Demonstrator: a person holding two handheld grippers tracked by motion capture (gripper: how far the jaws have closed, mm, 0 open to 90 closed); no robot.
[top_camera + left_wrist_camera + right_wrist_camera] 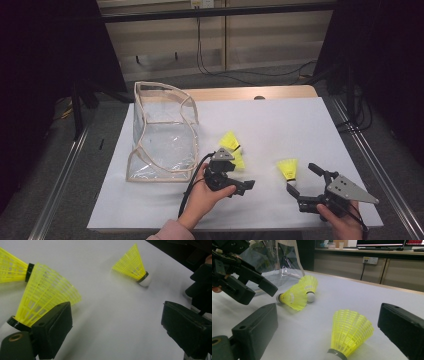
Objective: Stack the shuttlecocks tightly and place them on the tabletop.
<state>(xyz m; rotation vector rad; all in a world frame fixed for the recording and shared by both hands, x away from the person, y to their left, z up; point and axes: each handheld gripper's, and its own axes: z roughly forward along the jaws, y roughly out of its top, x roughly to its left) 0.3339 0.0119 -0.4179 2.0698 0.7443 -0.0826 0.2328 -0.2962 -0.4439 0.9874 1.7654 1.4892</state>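
- clear bag (162,132): transparent plastic, beige trim, stands upright near the desk's (280,125) left edge, mouth up. Nothing visible inside. No readable print on it.
- left claw (239,187): near the front edge, left of centre, just right of the bag's front corner. Jaws stand wide apart, nothing clamped. In the left gripper view (115,322) one jaw sits just beside a shuttlecock's skirt; contact can't be told.
- pair of shuttlecocks (232,150): yellow plastic skirts, lying on their sides just behind the left claw, right of the bag, nested one into the other. Right gripper view shows them (299,293) with white cork ends and black bands.
- single shuttlecock (290,171): yellow, on the desk toward the front-right, between the two claws, clear of the pair. Cork end points at the right claw.
- right claw (301,181): front-right corner area, jaws spread wide either side of the single shuttlecock (349,333), pads off it.
- No obstruction between claws and shuttlecocks; the bag is the only bulky item, off to the left.
- No brand or label legible anywhere.
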